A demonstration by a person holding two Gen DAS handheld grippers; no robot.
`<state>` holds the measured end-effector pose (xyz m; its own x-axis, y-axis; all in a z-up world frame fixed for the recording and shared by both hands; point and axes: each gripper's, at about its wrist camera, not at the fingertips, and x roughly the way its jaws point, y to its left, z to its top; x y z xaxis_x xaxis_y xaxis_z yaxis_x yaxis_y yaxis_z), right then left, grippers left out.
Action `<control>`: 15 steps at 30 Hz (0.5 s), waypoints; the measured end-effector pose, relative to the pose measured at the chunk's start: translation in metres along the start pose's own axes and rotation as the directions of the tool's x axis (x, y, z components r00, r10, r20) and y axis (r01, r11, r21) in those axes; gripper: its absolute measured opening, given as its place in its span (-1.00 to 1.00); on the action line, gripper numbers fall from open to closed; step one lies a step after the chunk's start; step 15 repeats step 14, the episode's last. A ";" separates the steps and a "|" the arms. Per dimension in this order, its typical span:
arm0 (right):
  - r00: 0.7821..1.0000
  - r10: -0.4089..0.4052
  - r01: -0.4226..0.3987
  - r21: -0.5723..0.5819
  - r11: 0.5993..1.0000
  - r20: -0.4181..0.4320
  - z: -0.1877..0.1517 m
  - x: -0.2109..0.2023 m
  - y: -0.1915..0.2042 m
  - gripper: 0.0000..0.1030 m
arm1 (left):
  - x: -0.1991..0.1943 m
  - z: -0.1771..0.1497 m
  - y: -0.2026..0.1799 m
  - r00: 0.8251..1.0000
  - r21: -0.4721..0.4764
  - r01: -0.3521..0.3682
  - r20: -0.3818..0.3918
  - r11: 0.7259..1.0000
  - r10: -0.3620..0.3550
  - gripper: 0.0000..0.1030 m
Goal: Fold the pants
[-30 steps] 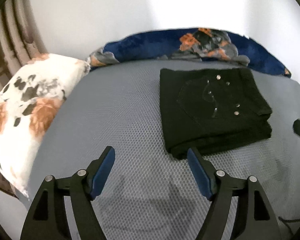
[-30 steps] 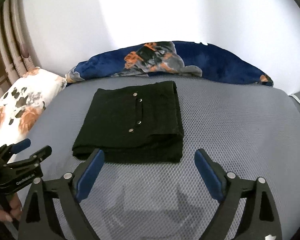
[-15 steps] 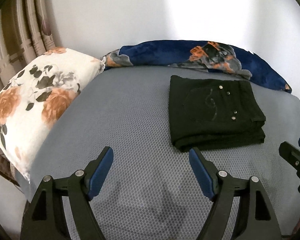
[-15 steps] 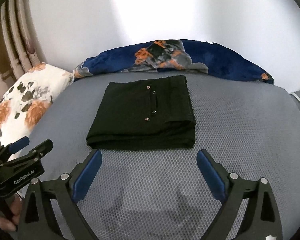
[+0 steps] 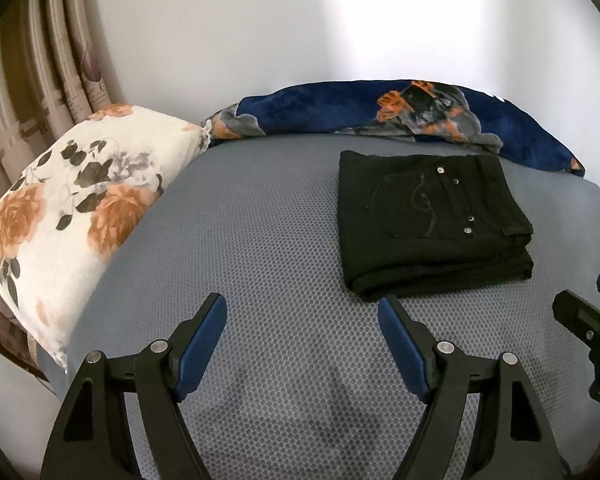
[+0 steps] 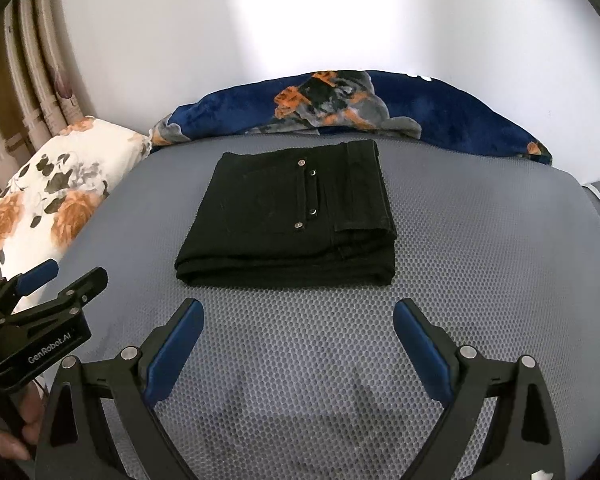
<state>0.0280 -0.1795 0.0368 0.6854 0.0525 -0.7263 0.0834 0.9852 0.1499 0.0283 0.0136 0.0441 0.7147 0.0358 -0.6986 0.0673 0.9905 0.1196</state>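
The pants lie folded into a thick black rectangle on the bed, toward its far side, just short of the blue blanket bunched along the wall. The layers stack squarely, with the pocket and its metal studs facing up and the folded edge turned toward the person. That tidy stack suggests to me that the folding is done or nearly so; nothing hangs loose that I can see.

Both tools sit on the near side of the pants, apart from them, which reads like a release rather than a grab. The left hand-held gripper has its blue pads spread wide with only bare grey mattress cover between them; the pants are off to its right and beyond its fingertips. The right hand-held gripper is likewise spread, empty, and aimed almost straight at the stack's near edge without touching it. Each tool points downward at the bed, so the pads hang above the cover rather than pressing it.

A floral pillow rests at the left edge of the bed, well clear of the pants, so it does not crowd the fold. If any step remains, I would guess only a last pat or squaring of the near edge.
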 end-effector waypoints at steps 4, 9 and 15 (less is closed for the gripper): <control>1.000 0.004 -0.004 0.006 1.000 -0.006 -0.002 0.001 0.000 0.83 | -0.001 0.000 -0.001 1.000 0.011 -0.003 0.004 1.000 0.003 0.52; 1.000 0.015 -0.015 0.006 1.000 -0.015 -0.005 0.002 0.001 0.83 | -0.001 0.001 -0.003 1.000 0.018 0.004 0.006 1.000 -0.004 0.52; 1.000 0.016 -0.015 0.012 1.000 -0.014 -0.006 0.002 0.000 0.83 | 0.001 0.002 -0.003 1.000 0.015 0.018 -0.006 1.000 -0.018 0.52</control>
